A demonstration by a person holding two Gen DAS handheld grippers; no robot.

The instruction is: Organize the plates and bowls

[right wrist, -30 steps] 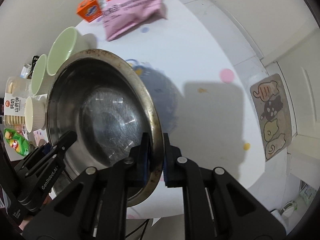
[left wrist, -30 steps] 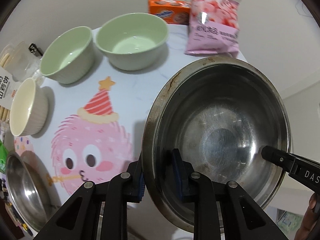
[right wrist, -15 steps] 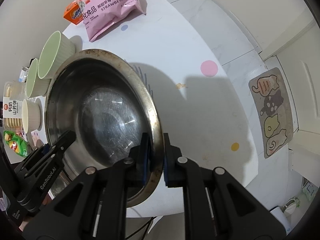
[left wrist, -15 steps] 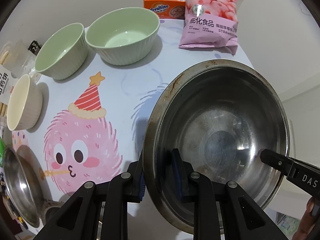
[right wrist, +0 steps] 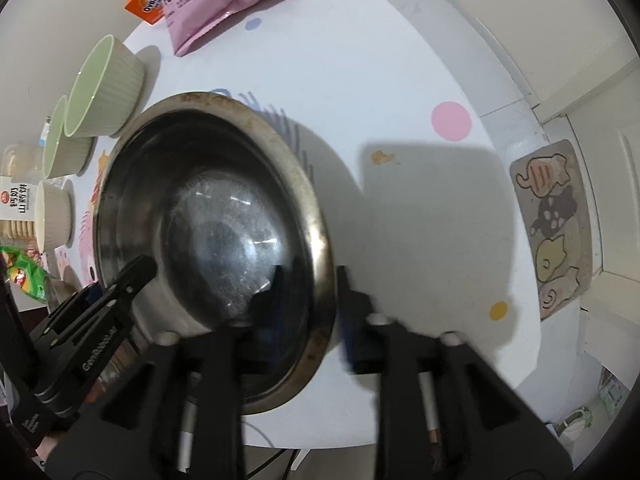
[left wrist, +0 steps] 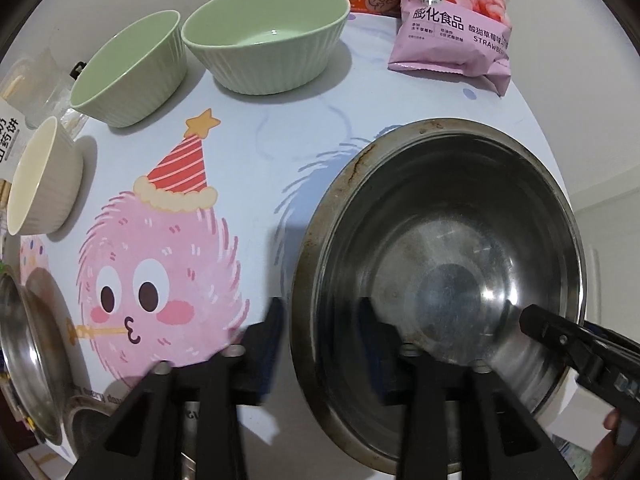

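Claw-hidden near rim, steel basin [left wrist: 440, 264]

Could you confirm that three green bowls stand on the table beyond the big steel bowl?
Only two: the large green bowl and the small green bowl stand on the table beyond the big steel bowl; the third bowl is cream, as the left wrist view shows.

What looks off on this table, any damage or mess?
The big steel bowl has brown, rust-like staining along its rim, clearest on the left edge. A small tan stain marks the white table. Nothing spilled or tipped.
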